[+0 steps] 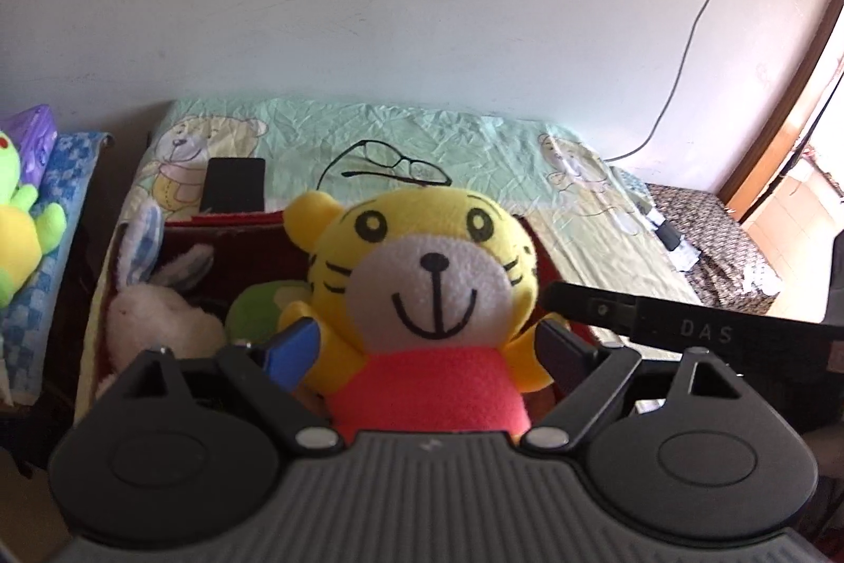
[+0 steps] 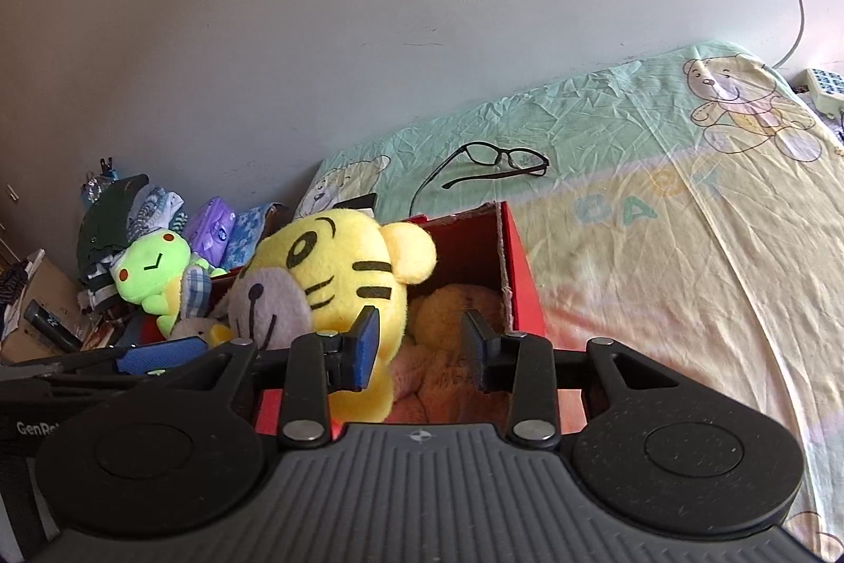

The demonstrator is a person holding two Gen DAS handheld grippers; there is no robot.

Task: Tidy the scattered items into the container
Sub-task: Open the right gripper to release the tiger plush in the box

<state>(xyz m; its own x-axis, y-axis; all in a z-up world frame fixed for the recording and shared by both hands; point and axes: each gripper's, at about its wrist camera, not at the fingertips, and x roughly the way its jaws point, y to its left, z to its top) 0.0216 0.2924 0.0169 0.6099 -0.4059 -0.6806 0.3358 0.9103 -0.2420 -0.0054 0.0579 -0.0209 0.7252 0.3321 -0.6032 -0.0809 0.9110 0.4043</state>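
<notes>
the tiger plush [image 1: 422,299] is clasped at the body by the left hand-held gripper [image 1: 427,352], above the red box [image 2: 519,267]. the right hand-held gripper [image 2: 419,346] is held released beside it. several plush toys are already boxed; glasses [image 1: 390,164] beyond remain on the bed [image 2: 659,220].

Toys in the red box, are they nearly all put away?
Some are. A white bunny, a green toy and an orange plush already lie in the red box. The left tongs hold the yellow tiger over it; the right tongs are open. The glasses wait on the bed.
</notes>
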